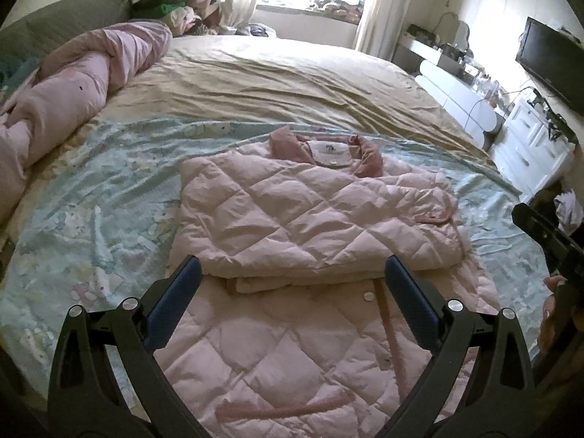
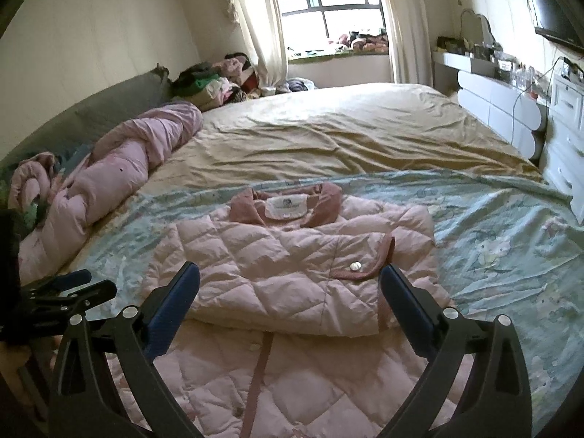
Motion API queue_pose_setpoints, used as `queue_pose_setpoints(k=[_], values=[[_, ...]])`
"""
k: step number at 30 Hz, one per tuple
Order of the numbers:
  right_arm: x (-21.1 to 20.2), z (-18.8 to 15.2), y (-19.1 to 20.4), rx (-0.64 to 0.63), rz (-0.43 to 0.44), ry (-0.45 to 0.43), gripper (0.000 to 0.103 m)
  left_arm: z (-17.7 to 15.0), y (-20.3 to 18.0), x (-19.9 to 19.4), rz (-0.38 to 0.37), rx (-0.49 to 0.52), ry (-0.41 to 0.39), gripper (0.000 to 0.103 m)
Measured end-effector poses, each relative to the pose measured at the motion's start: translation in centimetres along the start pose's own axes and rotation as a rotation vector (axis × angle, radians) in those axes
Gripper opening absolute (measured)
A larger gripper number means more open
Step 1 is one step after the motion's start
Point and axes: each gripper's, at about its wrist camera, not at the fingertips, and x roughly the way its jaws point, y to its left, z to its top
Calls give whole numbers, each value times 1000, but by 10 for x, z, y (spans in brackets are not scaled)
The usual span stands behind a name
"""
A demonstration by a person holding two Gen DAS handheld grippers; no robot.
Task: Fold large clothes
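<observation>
- The pink quilted jacket lies on the pale blue patterned sheet that covers the near part of the bed, collar pointing toward the window
- Its sleeves are folded in over the chest, making a thicker upper layer; the lower body of the jacket stays flat and spreads toward the cameras
- The darker pink collar sits at the jacket's far end, with a white label between its two flaps
- The left gripper hovers over the jacket's lower half, its claw spread wide and holding nothing, fingertips just at the edge of the folded layer
- The right gripper hangs over the same garment, claw likewise spread and empty, one blue pad near the sleeve cuff with its round button
- Beyond the jacket, a tan sheet covers the rest of the bed
- Left of the jacket, well apart, a rolled pink duvet runs along the bed's side
- Beyond the duvet, a heap of clothes sits by the curtain
</observation>
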Motion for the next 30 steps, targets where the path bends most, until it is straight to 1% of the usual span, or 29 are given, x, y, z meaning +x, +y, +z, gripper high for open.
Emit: queue_pose_setpoints(k=[6,13,19,30], values=[[-25,1,6,-14,10,-42,99,-3,-11,-24,-2,29,-44,94],[-54,-2,11,-29,20,-84,99,-10,-17,-49,-13,37,-90,94],[-75,-8,10,-28,27,-113,99,-21,-20,-66,-1,50,-120,94],[-105,-32,9,-27,25,-131,99,-51,-21,-84,0,58,-134,94]])
